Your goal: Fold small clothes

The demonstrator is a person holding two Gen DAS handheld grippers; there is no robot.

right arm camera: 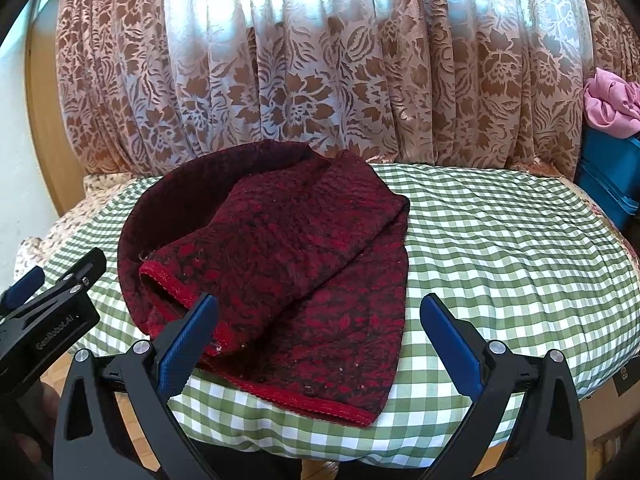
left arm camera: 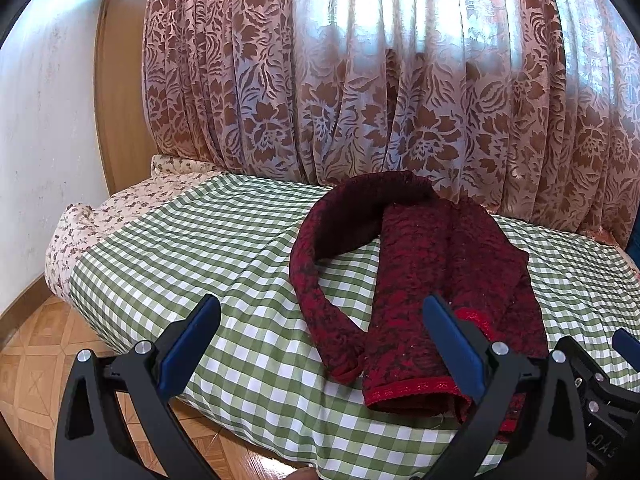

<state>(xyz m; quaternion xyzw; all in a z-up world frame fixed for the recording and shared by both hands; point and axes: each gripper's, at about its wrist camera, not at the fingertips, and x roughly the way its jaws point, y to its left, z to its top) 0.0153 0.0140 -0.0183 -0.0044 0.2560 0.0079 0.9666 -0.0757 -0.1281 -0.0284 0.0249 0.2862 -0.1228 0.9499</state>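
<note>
Both the left tool (left arm camera: 320, 344) and right tool (right arm camera: 318, 340) hang spread and empty over the dark red knitted garment (right arm camera: 280, 280), lying part-folded mid-frame on the checked bed (right arm camera: 500, 260); soft, limp, probably best pinched along its bright hem.

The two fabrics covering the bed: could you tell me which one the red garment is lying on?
The green-and-white checked cover; the red knitted garment rests wholly on it. The floral-print cloth shows only at the bed's left end, clear of the garment.

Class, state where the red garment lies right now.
The red garment lies on the green checked bedcover, left of centre in the right wrist view, before the floral curtain.
</note>
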